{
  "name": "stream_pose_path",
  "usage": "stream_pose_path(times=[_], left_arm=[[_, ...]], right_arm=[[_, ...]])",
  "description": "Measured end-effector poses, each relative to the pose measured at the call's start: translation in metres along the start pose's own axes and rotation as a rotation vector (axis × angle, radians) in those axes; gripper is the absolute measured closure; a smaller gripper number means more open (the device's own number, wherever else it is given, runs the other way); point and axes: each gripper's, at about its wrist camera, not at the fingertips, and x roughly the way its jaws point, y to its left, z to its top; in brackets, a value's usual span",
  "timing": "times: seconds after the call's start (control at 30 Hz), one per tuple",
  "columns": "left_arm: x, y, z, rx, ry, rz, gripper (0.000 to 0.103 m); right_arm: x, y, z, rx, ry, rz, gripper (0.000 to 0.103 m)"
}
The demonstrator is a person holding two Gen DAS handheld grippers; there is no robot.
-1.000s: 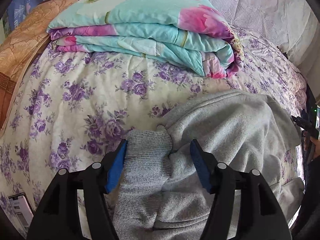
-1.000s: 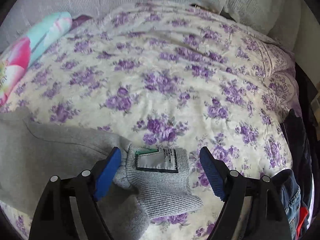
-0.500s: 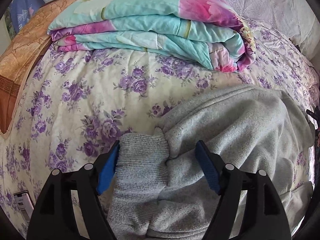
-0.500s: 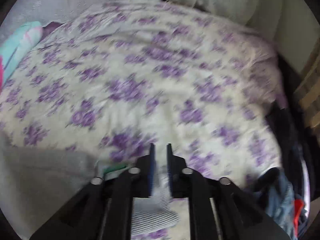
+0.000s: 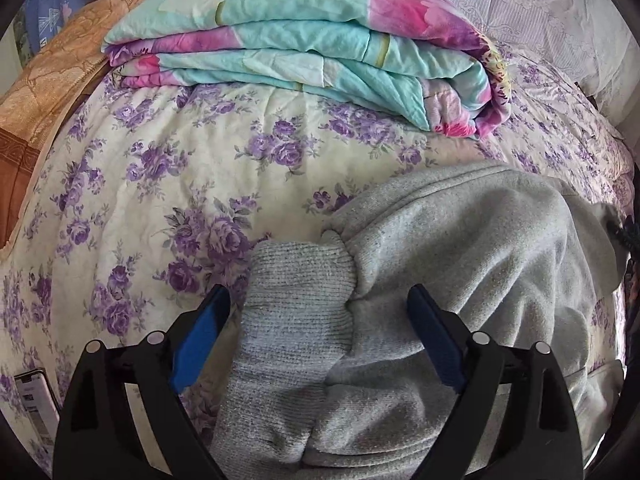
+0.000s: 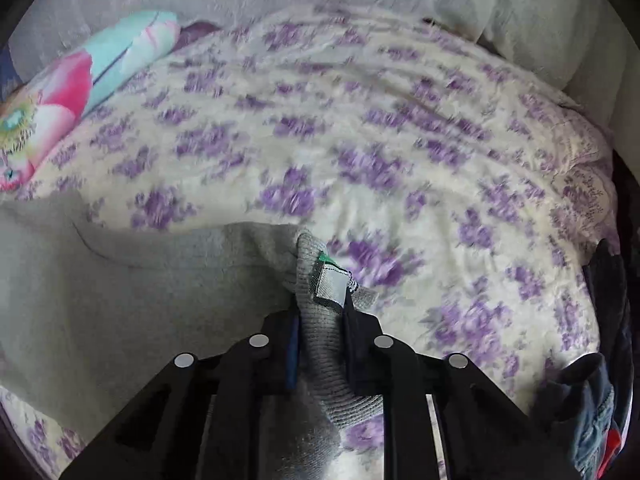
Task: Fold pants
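Grey sweatpants (image 5: 472, 264) lie bunched on a bed with a purple-flowered sheet (image 5: 168, 184). In the left wrist view my left gripper (image 5: 316, 320) is open, its blue-padded fingers standing either side of a ribbed grey cuff (image 5: 300, 292) without pinching it. In the right wrist view my right gripper (image 6: 320, 312) is shut on the other ribbed cuff (image 6: 316, 280), which carries a white care label (image 6: 332, 286). The grey pant leg (image 6: 140, 288) trails off to the left of it.
A folded turquoise and pink quilt (image 5: 304, 48) lies at the back of the bed and shows at the left in the right wrist view (image 6: 80, 80). An orange blanket (image 5: 48, 92) lies far left. Dark clothes and jeans (image 6: 592, 412) are piled at the right edge.
My right gripper closed from wide open onto the labelled cuff and has lifted it a little. My left gripper stayed open around the other cuff and moved slightly nearer.
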Motion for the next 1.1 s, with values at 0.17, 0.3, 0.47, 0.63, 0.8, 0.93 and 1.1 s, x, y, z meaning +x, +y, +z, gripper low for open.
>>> stream_pose_path(times=[0.17, 0.3, 0.47, 0.63, 0.8, 0.93, 1.1], left_arm=[[0.005, -0.003, 0.002, 0.019, 0.002, 0.006, 0.013], [0.014, -0.005, 0.004, 0.02, 0.021, 0.017, 0.013], [-0.004, -0.003, 0.008, 0.065, 0.005, 0.017, 0.013], [-0.017, 0.004, 0.01, 0.089, -0.017, 0.037, 0.013], [-0.009, 0.008, 0.008, 0.105, 0.017, 0.028, 0.012], [0.0, 0.009, 0.01, 0.15, 0.05, -0.084, 0.013], [0.028, 0.018, 0.026, 0.125, 0.13, -0.188, 0.012]], right_arm=[[0.044, -0.006, -0.004, -0.113, 0.138, -0.182, 0.042], [0.044, -0.006, -0.013, -0.109, 0.109, -0.264, 0.02], [-0.002, 0.012, 0.002, -0.163, 0.001, -0.349, 0.018], [-0.027, 0.058, 0.031, -0.225, -0.092, -0.482, 0.012], [-0.024, 0.085, 0.038, -0.168, -0.024, -0.021, 0.012], [-0.032, 0.17, 0.019, -0.512, -0.077, 0.086, 0.012], [-0.017, 0.218, 0.017, -0.654, -0.072, 0.146, 0.011]])
